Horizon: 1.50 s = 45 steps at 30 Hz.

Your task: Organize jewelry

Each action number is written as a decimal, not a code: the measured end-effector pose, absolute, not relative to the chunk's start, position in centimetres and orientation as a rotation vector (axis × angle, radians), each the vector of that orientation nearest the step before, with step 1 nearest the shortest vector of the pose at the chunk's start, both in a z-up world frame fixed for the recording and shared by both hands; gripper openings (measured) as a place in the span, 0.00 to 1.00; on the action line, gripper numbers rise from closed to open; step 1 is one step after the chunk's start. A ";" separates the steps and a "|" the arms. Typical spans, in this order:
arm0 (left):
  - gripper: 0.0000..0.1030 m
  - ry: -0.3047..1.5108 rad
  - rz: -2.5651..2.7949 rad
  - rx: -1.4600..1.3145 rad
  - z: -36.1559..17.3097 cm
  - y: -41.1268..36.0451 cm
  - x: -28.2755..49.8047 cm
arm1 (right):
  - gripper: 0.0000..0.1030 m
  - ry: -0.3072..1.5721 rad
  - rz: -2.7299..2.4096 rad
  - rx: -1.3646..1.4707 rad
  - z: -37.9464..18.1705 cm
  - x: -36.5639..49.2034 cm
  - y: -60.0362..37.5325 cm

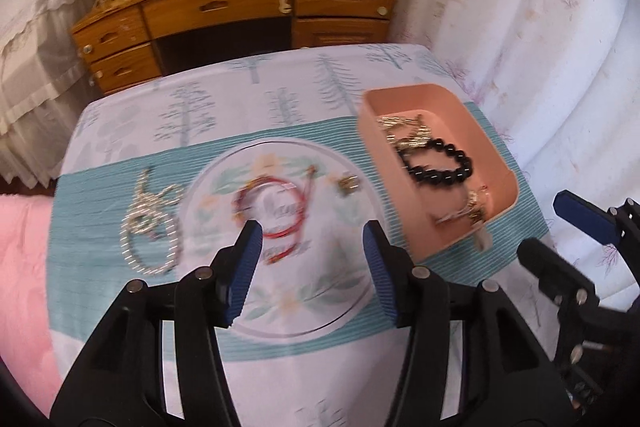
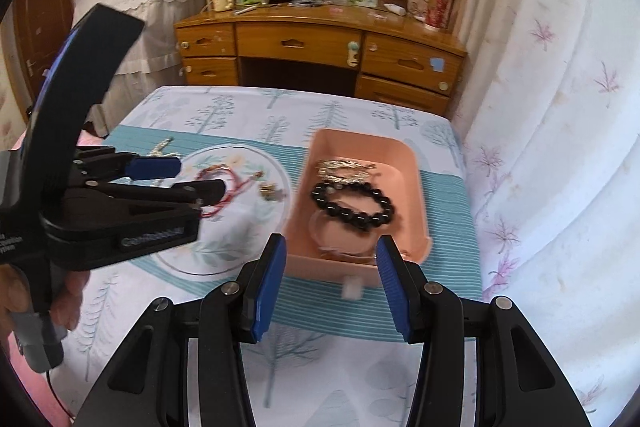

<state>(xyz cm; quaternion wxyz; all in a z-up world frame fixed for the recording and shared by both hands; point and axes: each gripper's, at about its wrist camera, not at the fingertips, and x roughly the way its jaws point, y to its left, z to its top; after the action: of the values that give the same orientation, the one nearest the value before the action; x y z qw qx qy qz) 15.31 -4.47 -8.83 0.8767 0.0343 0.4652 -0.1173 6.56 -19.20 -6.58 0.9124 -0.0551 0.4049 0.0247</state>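
A pink tray (image 1: pixel 500 163) (image 2: pixel 418 183) on the table holds a black bead bracelet (image 1: pixel 440 163) (image 2: pixel 352 205) and gold chains (image 1: pixel 404 133) (image 2: pixel 344 169). A round floral mat (image 1: pixel 280 311) carries a red cord bracelet (image 1: pixel 276 207) (image 2: pixel 224 187) and a small gold piece (image 1: pixel 347 184) (image 2: pixel 270 191). A silver bead necklace (image 1: pixel 150 227) lies left of the mat. My left gripper (image 1: pixel 312 239) (image 2: pixel 196 177) is open and empty, just above the red bracelet. My right gripper (image 2: pixel 331 259) (image 1: pixel 548 227) is open and empty at the tray's near edge.
A striped teal cloth (image 1: pixel 100 247) lies under the mat and tray on a tree-print tablecloth (image 1: pixel 240 95). A wooden desk (image 1: pixel 240 7) stands beyond the table. White curtains (image 1: pixel 540 47) hang on the right. Pink fabric (image 1: pixel 20 287) lies at the left.
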 end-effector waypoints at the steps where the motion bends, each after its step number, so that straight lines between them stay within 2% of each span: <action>1: 0.48 0.968 -0.234 0.065 -8.5 -3.4 15.0 | 0.46 0.832 0.062 -0.118 -6.4 6.4 -18.5; 9: 0.48 0.935 -0.135 0.030 -6.9 5.1 13.3 | 0.46 0.817 0.125 -0.116 -4.2 6.6 -14.6; 20: 0.48 1.002 -0.050 -0.063 -9.0 12.3 14.9 | 0.46 0.934 0.210 -0.022 -3.7 11.3 -11.3; 32: 0.48 1.116 -0.008 -0.167 -14.4 16.8 18.5 | 0.46 1.148 0.216 0.121 -9.7 19.7 -9.5; 35: 0.48 1.136 -0.010 -0.185 -15.1 17.5 19.3 | 0.38 1.183 0.217 0.097 -11.6 21.7 -8.5; 39: 0.46 1.169 -0.025 -0.192 -15.9 17.8 20.4 | 0.35 1.208 0.211 0.031 -14.0 24.2 -7.1; 41: 0.42 1.183 -0.034 -0.193 -16.2 17.7 20.9 | 0.35 1.214 0.203 -0.013 -15.0 25.2 -6.4; 45: 0.41 1.198 -0.051 -0.184 -16.4 17.3 21.6 | 0.33 1.212 0.203 -0.085 -16.5 26.7 -5.3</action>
<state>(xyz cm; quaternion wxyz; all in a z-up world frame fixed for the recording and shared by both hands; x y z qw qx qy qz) 21.62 17.28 -16.43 0.8217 -0.0866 0.5628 -0.0238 26.75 -5.29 -16.53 0.8162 -0.0398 0.5685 0.0953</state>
